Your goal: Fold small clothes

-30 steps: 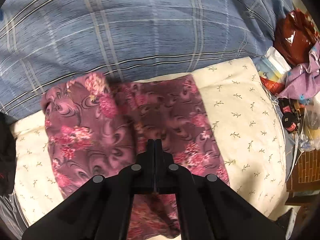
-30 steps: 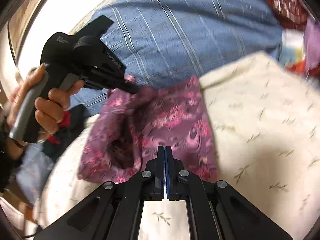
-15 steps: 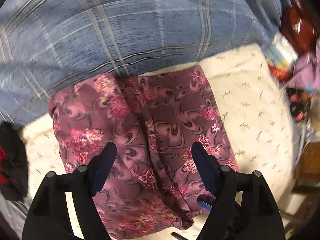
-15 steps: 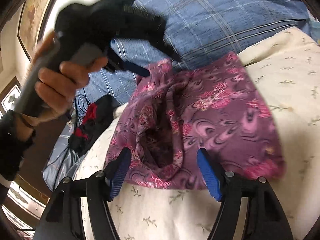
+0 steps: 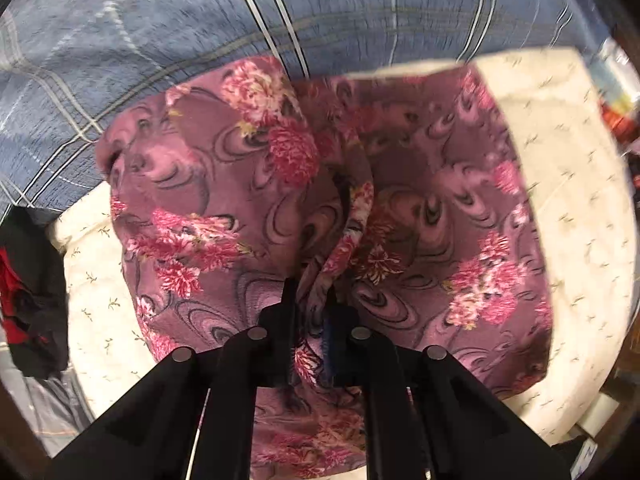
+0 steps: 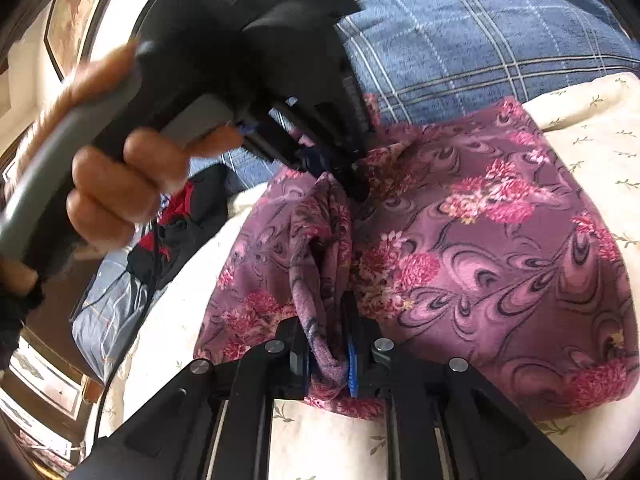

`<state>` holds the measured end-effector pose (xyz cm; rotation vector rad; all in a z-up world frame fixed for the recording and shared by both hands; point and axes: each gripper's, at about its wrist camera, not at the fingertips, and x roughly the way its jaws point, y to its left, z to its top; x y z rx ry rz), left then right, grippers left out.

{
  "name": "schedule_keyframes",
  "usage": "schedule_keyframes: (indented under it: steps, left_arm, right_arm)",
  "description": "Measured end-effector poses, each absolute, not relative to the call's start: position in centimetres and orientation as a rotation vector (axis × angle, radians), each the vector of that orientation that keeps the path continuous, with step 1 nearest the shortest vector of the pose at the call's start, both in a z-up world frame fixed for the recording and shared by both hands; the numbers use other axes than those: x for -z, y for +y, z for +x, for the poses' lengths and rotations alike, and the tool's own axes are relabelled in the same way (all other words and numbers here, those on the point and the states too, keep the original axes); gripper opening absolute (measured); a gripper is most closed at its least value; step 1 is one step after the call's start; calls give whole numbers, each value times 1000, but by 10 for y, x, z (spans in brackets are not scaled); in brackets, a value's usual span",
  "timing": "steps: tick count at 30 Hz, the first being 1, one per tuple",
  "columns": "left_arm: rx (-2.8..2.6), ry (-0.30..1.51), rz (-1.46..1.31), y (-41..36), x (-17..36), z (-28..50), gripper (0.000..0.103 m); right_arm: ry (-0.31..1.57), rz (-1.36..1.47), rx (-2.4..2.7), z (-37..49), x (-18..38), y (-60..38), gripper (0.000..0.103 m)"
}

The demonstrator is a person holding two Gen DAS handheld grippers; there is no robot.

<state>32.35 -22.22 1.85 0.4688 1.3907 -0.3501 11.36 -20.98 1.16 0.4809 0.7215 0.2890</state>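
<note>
A small purple garment with pink flowers [image 5: 440,208] lies on a cream sheet with a sprig print [image 5: 576,168]. It also shows in the right wrist view [image 6: 500,248]. My left gripper [image 5: 311,292] is shut on a raised ridge of the garment near its middle. It shows from outside in the right wrist view [image 6: 348,176], held by a hand, pinching the far end of the same ridge. My right gripper [image 6: 326,320] is shut on the near end of that ridge, at the garment's front edge.
A blue plaid cover [image 5: 280,20] lies behind the garment. A black and red cloth [image 5: 28,300] sits at the left edge of the sheet, also in the right wrist view [image 6: 180,216]. Coloured clutter [image 5: 620,112] lies at the far right.
Both grippers opened half a second ago, moved down onto the garment and have now closed on its middle fold. The fabric is bunched up into a ridge between them.
</note>
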Motion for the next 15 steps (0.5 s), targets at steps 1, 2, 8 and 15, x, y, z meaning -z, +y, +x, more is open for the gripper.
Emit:
schedule_keyframes:
  steps: [1,2,8,15]
  left_arm:
    - [361,1369,458,-220,-25,319,7]
    - [377,1341,448,-220,-33,314,7]
    - [459,1275,423,-237,-66,290,7]
    - [502,1295,384,-268,-61,284,7]
  right_arm:
    - [710,496,-290,111,-13,-213,12]
    - [697,529,-289,107,-15,-218,12]
    - [624,631,-263,84,-33,-249,12]
    - [589,674,-181,67,-39,-288,12]
